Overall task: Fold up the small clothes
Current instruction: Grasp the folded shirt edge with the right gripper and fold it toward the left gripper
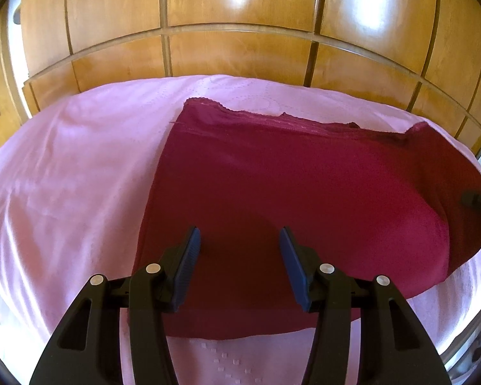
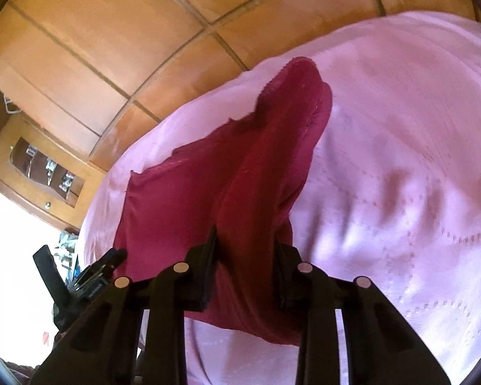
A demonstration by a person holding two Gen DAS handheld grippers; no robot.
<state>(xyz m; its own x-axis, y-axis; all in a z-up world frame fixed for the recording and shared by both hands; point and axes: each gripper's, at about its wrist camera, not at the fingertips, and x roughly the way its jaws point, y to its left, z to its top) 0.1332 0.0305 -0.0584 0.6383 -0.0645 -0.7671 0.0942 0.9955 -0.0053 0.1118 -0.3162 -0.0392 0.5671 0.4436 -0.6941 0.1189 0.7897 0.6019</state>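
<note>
Right gripper [image 2: 245,253] pinches the raised right edge of the red cloth [image 1: 288,192] on the pink sheet [image 1: 64,160]; left gripper [image 1: 240,250] hovers spread over its near-left part, fold runs leftward.

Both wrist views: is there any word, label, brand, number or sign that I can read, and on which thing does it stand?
No readable text in either view.
Garment: no tag or print shows.
Pink bedcover: only a woven pattern, no letters.
Wooden wardrobe: plain panels.
Items in the small cabinet: too small and blurred to read.
</note>
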